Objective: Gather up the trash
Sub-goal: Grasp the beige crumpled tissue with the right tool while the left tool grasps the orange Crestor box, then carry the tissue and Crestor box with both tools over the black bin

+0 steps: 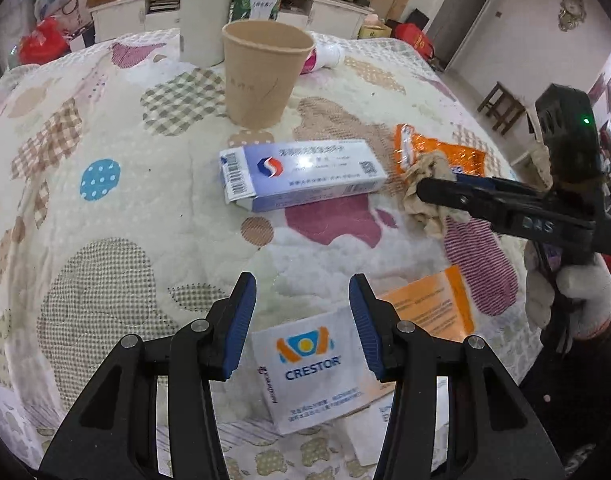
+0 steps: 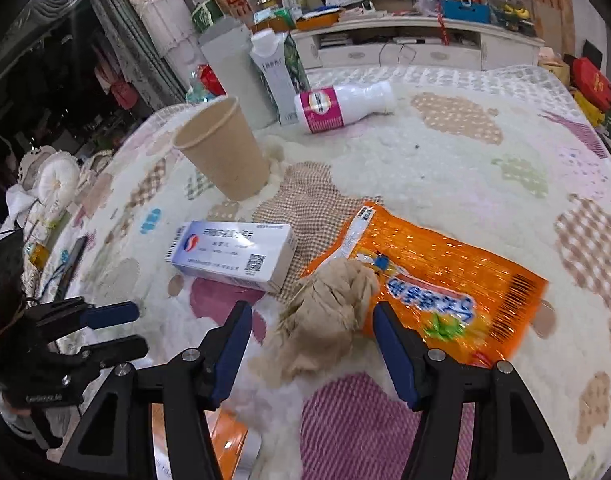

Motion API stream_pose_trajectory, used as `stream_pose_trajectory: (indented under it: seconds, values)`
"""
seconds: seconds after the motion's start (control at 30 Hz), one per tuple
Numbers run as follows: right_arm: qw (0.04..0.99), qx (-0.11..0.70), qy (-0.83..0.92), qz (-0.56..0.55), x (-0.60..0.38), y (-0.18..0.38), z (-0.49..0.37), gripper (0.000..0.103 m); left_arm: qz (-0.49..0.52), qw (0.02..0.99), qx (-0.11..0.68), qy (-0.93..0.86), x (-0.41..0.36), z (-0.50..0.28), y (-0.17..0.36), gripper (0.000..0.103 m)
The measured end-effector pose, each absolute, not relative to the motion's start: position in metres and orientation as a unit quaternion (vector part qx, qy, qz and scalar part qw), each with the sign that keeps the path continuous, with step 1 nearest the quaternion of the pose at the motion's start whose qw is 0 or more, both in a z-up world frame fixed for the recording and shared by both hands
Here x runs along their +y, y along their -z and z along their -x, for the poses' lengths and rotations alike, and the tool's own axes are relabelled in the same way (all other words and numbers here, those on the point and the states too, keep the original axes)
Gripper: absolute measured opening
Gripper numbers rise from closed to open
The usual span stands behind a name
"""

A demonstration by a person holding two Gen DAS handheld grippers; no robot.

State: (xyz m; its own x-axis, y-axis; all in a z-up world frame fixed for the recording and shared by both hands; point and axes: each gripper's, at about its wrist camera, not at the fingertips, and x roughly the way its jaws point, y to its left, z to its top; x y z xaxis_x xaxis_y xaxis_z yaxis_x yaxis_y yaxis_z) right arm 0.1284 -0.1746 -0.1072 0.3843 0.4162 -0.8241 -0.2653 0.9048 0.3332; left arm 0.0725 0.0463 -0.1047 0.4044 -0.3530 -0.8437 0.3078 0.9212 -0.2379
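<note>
Currently the right hand-held gripper (image 2: 311,344) is over a crumpled beige paper wad (image 2: 325,316) on the quilted bed cover (image 2: 445,160). The wad sits between the two blue pads (image 2: 393,356); in the right wrist view there's a visible gap on both sides, so the jaws straddle it and are not pinching it. From the left wrist view one black finger crosses in front of the wad, and contact can't be judged there. A gloved hand (image 1: 565,296) holds that tool.

Left hand-held gripper (image 1: 301,324): jaws spread, nothing between the pads. It hangs above a white CRESTOR leaflet (image 1: 313,372) that lies flat at the near edge of the cover, with an orange-printed sheet (image 1: 429,304) just beside it.

Other trash on the cover:
- orange snack wrapper (image 2: 445,280), flat, touching the wad on its right side, partly under it
- blue-and-white medicine box (image 2: 233,252), lying on its side just left of the wad
- brown paper cup (image 2: 221,148), upright, behind the box
- white bottle with pink label (image 2: 345,108), lying on its side, further back
- white carton (image 2: 273,76) with screw cap, upright next to a tall pale cylinder (image 2: 229,64) at the far edge

Behind the bed there's a low white cabinet (image 2: 405,44) loaded with clutter.
</note>
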Motion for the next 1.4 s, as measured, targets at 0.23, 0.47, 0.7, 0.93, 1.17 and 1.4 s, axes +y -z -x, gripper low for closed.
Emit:
stream_pose_trajectory:
  seconds: [0.23, 0.47, 0.7, 0.93, 1.17, 1.4]
  values:
    - [0.841, 0.494, -0.216, -0.045, -0.181, 0.099, -0.111, 0.034, 0.008, 0.83, 0.522, 0.196, 0.053, -0.048, 0.114, 0.047]
    - [0.85, 0.477, -0.217, -0.051, -0.208, 0.082, -0.085, 0.034, 0.026, 0.827, 0.508, 0.237, 0.066, -0.03, 0.098, 0.051]
    - [0.848, 0.482, -0.209, -0.067, -0.222, 0.081, -0.071, 0.034, -0.039, 0.795, 0.515, 0.318, 0.026, -0.011, 0.09, 0.055]
    - [0.847, 0.483, -0.213, -0.068, -0.222, 0.08, -0.066, 0.034, -0.146, 0.8, 0.494, 0.307, -0.005, 0.003, 0.095, 0.055]
    - [0.846, 0.482, -0.216, -0.071, -0.22, 0.079, -0.065, 0.034, -0.191, 0.792, 0.485, 0.316, -0.015, -0.003, 0.101, 0.063]
    - [0.844, 0.485, -0.215, -0.072, -0.221, 0.08, -0.065, 0.034, -0.194, 0.762, 0.514, 0.343, -0.011, -0.017, 0.106, 0.075]
